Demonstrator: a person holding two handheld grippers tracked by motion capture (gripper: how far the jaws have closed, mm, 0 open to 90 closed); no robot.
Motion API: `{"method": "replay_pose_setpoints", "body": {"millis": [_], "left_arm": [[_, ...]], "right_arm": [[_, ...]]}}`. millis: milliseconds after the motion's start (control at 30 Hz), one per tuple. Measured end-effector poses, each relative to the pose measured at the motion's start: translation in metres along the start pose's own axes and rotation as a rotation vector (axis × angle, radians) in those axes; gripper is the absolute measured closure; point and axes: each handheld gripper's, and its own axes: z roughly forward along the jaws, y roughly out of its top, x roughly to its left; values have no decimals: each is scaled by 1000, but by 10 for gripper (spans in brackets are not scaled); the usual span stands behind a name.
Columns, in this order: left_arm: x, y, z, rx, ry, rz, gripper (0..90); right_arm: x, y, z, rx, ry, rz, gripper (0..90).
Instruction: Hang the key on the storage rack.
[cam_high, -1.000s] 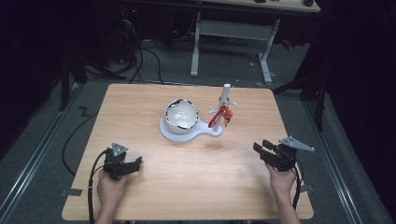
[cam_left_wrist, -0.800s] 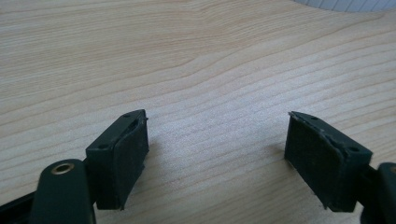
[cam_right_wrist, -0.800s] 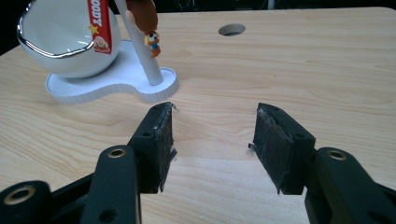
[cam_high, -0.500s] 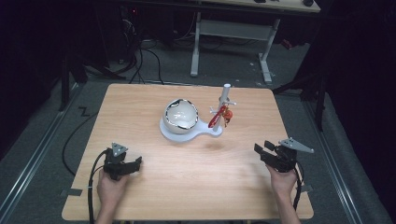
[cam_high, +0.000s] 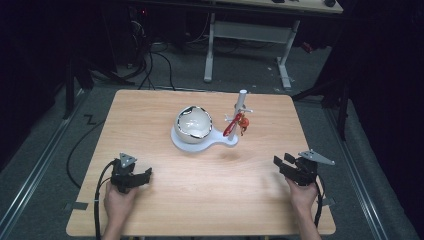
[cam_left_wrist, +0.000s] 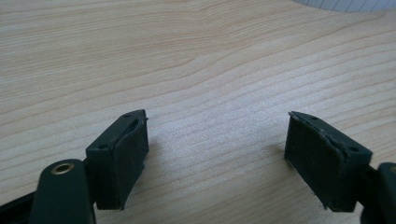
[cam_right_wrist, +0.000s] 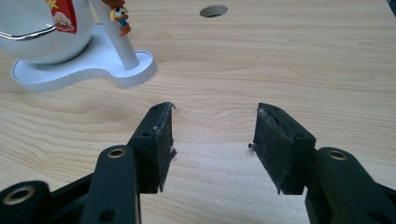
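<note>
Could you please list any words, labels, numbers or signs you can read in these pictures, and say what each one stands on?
There is no readable text. The red tag hanging against the white bowl carries a yellow star and a small cartoon figure, no legible words. The white stand, wooden table and both grippers bear no markings.

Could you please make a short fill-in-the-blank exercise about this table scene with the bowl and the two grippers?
1. The white bowl sits on a white ____ with a post.
2. A red trinket hangs from the white ____ beside the bowl.
3. The fingers of the right gripper are ____, with nothing between them.
4. The left gripper rests over the bare wooden ____.

Missing words: base; post; open; table
</note>
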Motion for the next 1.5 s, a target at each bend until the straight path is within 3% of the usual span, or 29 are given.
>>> {"method": "replay_pose_setpoints", "body": {"millis": [1500], "left_arm": [[0,0,0,0,0,0,220]], "right_arm": [[-4,-10,34,104,-111,-51,469]]}}
